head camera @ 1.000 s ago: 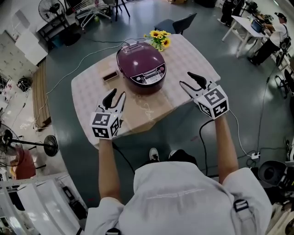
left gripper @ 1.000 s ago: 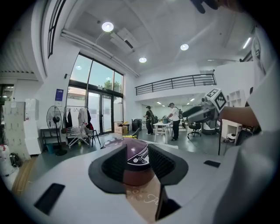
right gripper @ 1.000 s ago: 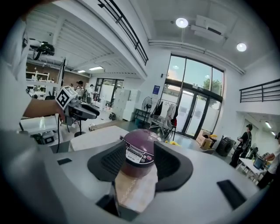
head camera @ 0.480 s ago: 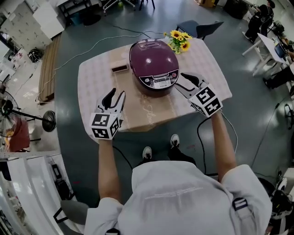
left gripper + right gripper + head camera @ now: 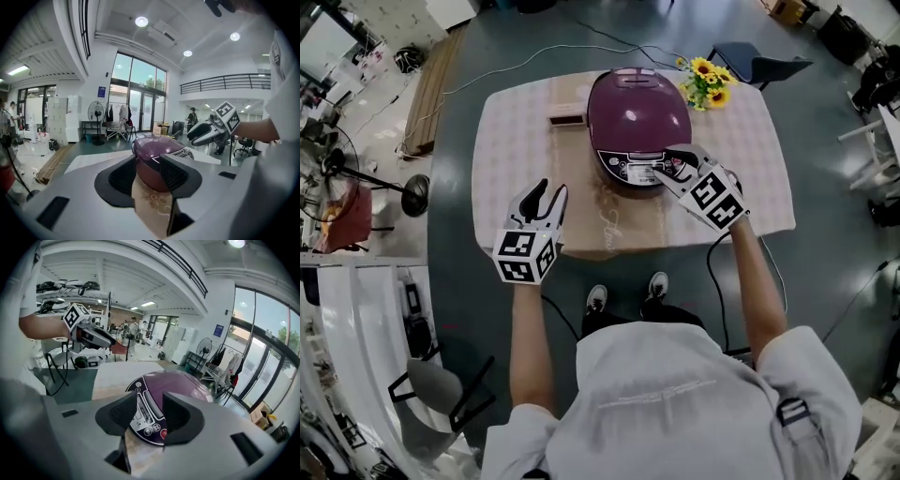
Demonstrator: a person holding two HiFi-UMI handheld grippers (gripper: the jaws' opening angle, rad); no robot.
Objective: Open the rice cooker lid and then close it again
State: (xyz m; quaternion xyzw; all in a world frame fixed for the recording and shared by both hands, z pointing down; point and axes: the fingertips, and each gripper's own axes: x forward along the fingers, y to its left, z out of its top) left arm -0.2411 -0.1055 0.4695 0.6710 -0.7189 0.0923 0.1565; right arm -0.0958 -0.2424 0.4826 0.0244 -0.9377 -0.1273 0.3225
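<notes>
- While the rice cooker (image 5: 639, 114) stands lid-down in the middle of the table (image 5: 511, 141), both tongs sit on its near side, as seen in the head view.
- Right gripper (image 5: 662, 165): tips lie over the cooker's front control panel (image 5: 630, 169), at its right end. Its jaws have just been closing but stand apart. In the right gripper view (image 5: 149, 414) the panel's buttons show in the gap, and neither pad presses on anything.
- Left gripper (image 5: 549, 191): held over the table's near edge, left of the cooker and well apart from it. Jaws parted and empty. In the left gripper view (image 5: 149, 174) the purple cooker body (image 5: 152, 152) shows beyond the gap, with the beige runner (image 5: 152, 206) below.
- Each gripper appears in the other's view: the right (image 5: 200, 133) beside the cooker, the left (image 5: 99, 337) away to the side.
- Beyond the cooker: sunflowers (image 5: 705, 79) at the far right, a small brown box (image 5: 567, 117) at the left.
</notes>
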